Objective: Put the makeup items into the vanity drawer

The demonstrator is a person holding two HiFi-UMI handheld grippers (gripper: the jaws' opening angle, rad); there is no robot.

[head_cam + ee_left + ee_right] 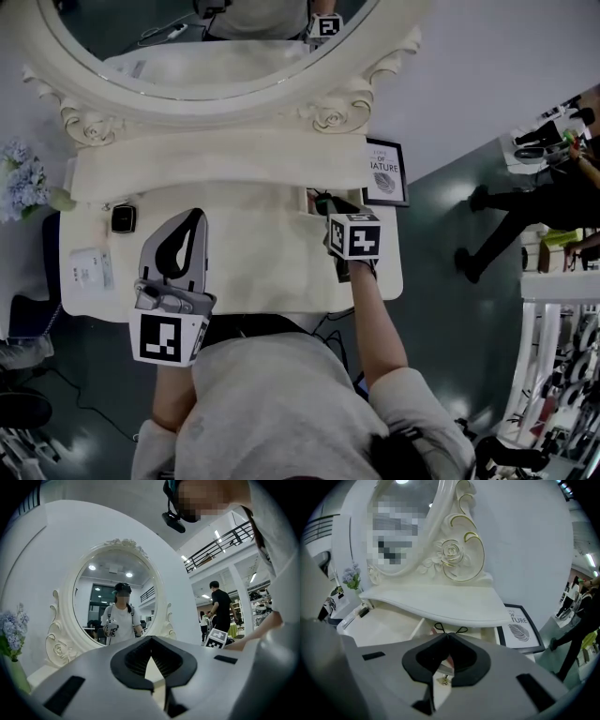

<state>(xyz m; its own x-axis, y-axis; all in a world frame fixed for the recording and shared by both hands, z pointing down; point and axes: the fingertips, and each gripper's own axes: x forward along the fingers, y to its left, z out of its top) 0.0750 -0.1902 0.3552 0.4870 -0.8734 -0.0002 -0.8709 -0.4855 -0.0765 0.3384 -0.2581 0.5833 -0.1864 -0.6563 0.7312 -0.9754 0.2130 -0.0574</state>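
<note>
**Right jaws at the open drawer: snag and knock hazards**

Left gripper (151,640), nearest: jaws together, nothing between them, levelled at the mirror.

Right gripper (448,635): jaws together, tipped down over the open cream drawer (414,629) at the desk's right end. A small pink-and-gold item (443,674) shows behind the tips. Cannot tell whether it is pinched or lying in the drawer; I judge lying. Just beyond the tips a black looped wire item (450,629) rests in the drawer.

Risks (judgement):
- Tips hook the loops on withdrawal and drag them out.
- Gripper catches the cream shelf (436,603) overhanging the drawer.
- A swing right topples the black-framed leaf print (385,172) just beside the drawer.
- The small black square item (123,218) and white flat packet (91,267) lie at the far left, well apart from the drawer, so either could slip on the long carry.

Surface: smooth cream-painted desk (253,253), carved oval mirror (94,98), blue flowers (21,178) far left.

Room: grey-green floor (441,309), a person in black (520,211) at right.
</note>
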